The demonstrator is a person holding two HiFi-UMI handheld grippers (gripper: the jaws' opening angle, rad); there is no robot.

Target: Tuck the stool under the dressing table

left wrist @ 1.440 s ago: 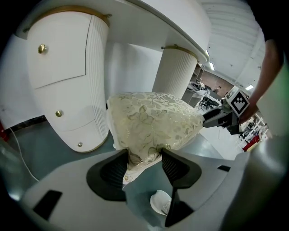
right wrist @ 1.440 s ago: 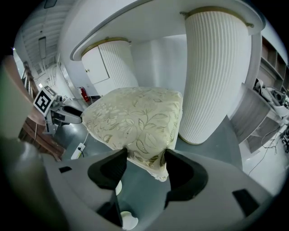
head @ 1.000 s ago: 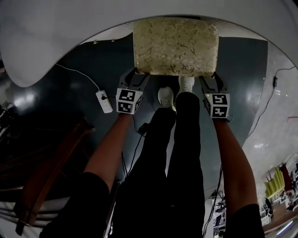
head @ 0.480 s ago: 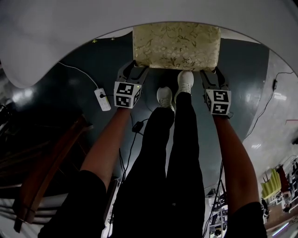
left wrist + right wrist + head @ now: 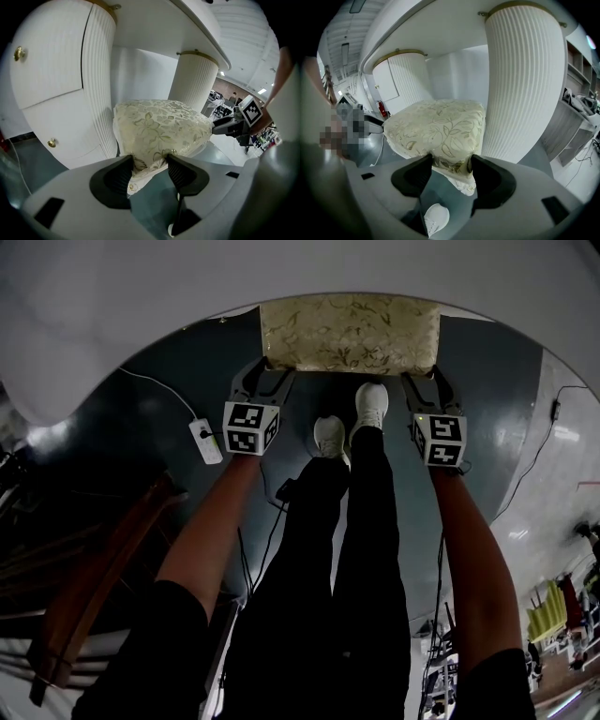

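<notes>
The left gripper (image 5: 149,163) is closed on the near left corner of the stool (image 5: 159,126). Its two dark fingers (image 5: 117,176) stand a narrow gap apart, with the gold-patterned cushion edge pressed between them and the white trim of that corner hanging just below the fingertips. From these fingers the cushion extends forward and to the right. The dressing table (image 5: 51,84) presents its drawer pedestal just left of the fingers and a ribbed column (image 5: 194,79) beyond the cushion. The right gripper (image 5: 451,164) is closed in the same way on the near right corner. Its fingers (image 5: 490,180) pinch the cushion edge, the seat extends forward and to the left, and a second ribbed column (image 5: 520,84) rises just right of the fingertips. In the head view the stool sits between the two sets of fingers, its far part under the white tabletop and its near edge exposed. The person's shoes (image 5: 331,435) stand on the dark floor (image 5: 487,381) behind the fingers. A power strip (image 5: 206,442) lies outboard of the left gripper.
</notes>
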